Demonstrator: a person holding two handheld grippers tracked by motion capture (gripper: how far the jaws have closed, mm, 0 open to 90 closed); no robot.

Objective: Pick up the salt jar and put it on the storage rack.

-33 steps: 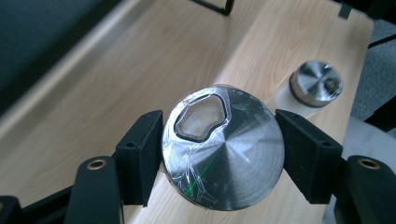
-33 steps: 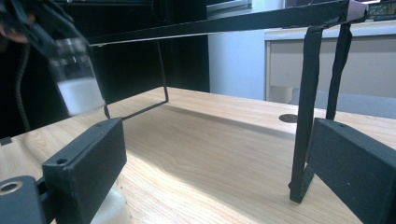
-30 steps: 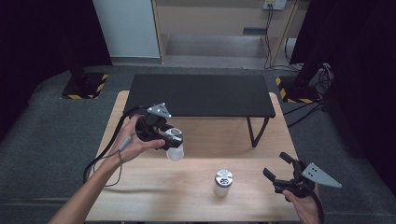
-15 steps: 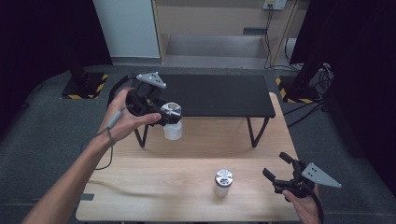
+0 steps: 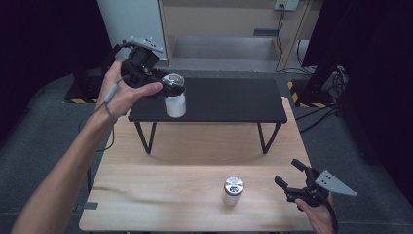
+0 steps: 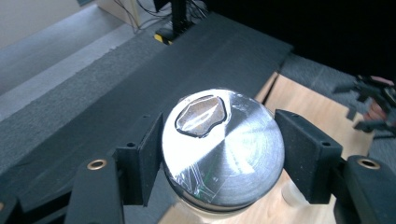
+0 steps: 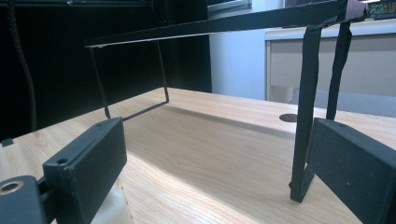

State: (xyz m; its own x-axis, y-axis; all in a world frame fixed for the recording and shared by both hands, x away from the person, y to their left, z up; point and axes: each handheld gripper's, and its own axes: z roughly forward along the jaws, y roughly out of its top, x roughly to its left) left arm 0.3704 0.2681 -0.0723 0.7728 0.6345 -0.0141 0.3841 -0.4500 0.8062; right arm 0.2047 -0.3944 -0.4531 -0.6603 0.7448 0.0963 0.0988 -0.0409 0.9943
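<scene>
My left gripper (image 5: 171,87) is shut on a white jar with a shiny metal lid (image 5: 174,100), held in the air above the left end of the black raised shelf (image 5: 229,102). In the left gripper view both pads press on the sides of the lid (image 6: 223,147), and the shelf top (image 6: 140,88) lies below it. A second white jar with a metal lid (image 5: 233,190) stands on the wooden table (image 5: 185,146) near its front edge. My right gripper (image 5: 288,179) rests low at the table's front right corner, open, with nothing between its fingers (image 7: 88,163).
The black shelf stands on thin wire legs (image 5: 146,139) across the back half of the table. In the right gripper view a shelf leg (image 7: 306,116) rises close in front of the right jaw. Cables (image 5: 321,83) and dark floor lie beyond the table.
My left hand has lifted the jar from table level up and back, to above the left end of the black shelf. The right gripper and the second jar have stayed put.
</scene>
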